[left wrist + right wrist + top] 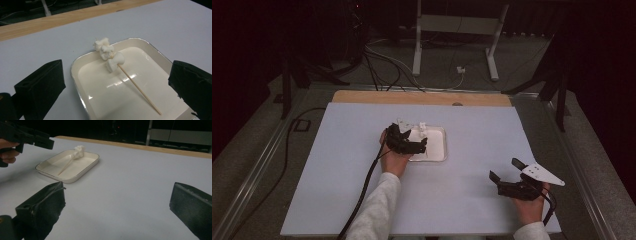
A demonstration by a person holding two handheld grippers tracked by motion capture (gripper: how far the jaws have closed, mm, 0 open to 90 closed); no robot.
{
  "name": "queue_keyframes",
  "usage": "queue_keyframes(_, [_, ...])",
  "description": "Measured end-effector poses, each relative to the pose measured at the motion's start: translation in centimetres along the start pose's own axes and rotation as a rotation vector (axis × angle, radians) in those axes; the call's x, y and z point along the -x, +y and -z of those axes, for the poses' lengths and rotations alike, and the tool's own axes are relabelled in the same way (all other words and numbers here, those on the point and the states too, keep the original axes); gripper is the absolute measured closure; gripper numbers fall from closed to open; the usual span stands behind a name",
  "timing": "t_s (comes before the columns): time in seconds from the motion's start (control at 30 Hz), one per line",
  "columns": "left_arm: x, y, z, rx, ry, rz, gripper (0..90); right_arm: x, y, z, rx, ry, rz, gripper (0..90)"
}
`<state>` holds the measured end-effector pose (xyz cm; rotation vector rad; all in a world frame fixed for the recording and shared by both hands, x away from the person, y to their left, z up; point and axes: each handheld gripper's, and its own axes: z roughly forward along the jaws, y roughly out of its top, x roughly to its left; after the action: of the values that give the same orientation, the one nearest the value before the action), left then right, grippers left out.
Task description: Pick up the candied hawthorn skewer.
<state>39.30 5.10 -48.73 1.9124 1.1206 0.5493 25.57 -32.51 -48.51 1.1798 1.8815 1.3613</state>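
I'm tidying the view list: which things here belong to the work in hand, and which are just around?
In the job:
marshmallow skewer
white tray
left gripper, open above it

Just around:
right gripper, open, off aside
white stand
floor cables

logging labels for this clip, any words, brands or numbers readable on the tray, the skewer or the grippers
None: no readable text in these views.
The tray, the skewer with its marshmallows, the left gripper and the right gripper bear no lettering.
The grey plate on the right gripper is bare too.
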Motion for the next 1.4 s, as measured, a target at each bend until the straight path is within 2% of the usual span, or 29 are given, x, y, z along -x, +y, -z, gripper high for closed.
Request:
queue_keyframes(0.47, [1.3, -0.4, -1.9, -0.049, 0.000, 0.000, 2.9, 0.1, -0.1, 0.0, -0.001, -0.003, -0.003, 0.3])
queue_keyframes(0.77, [2.1, -0.9, -3.3, -0.119, -0.018, 0.015, 8.5, 0.1, -0.1, 0.1, -0.003, -0.002, -0.005, 0.3])
queue_keyframes(0.93, [2.5, -1.0, -3.8, -0.137, -0.016, 0.014, 10.5, 0.1, -0.1, 0.0, -0.005, -0.002, -0.004, 0.3])
queue_keyframes(0.97, [2.8, -1.0, -4.1, -0.152, 0.007, 0.010, 15.6, 0.1, -0.1, 0.0, -0.005, -0.002, -0.005, 0.3])
queue_keyframes(1.03, [3.0, -1.1, -4.4, -0.170, 0.021, 0.002, 18.3, 0.1, -0.1, 0.0, -0.005, -0.001, -0.005, 0.3])
queue_keyframes(1.13, [3.3, -1.1, -4.8, -0.202, 0.043, -0.009, 28.0, 0.1, -0.1, 0.0, -0.004, -0.001, -0.006, 0.3])
queue_keyframes(1.33, [3.4, -0.8, -4.9, -0.210, 0.049, -0.010, 52.9, 0.1, -0.1, 0.0, -0.005, -0.001, -0.005, 0.3])
queue_keyframes(1.37, [3.4, -0.7, -4.9, -0.213, 0.043, -0.020, 52.9, 0.1, -0.1, 0.0, -0.005, -0.001, -0.005, 0.3])
queue_keyframes(1.4, [3.4, -0.6, -4.8, -0.220, 0.043, -0.024, 60.2, 0.2, -0.1, 0.1, -0.004, -0.001, -0.006, 0.3])
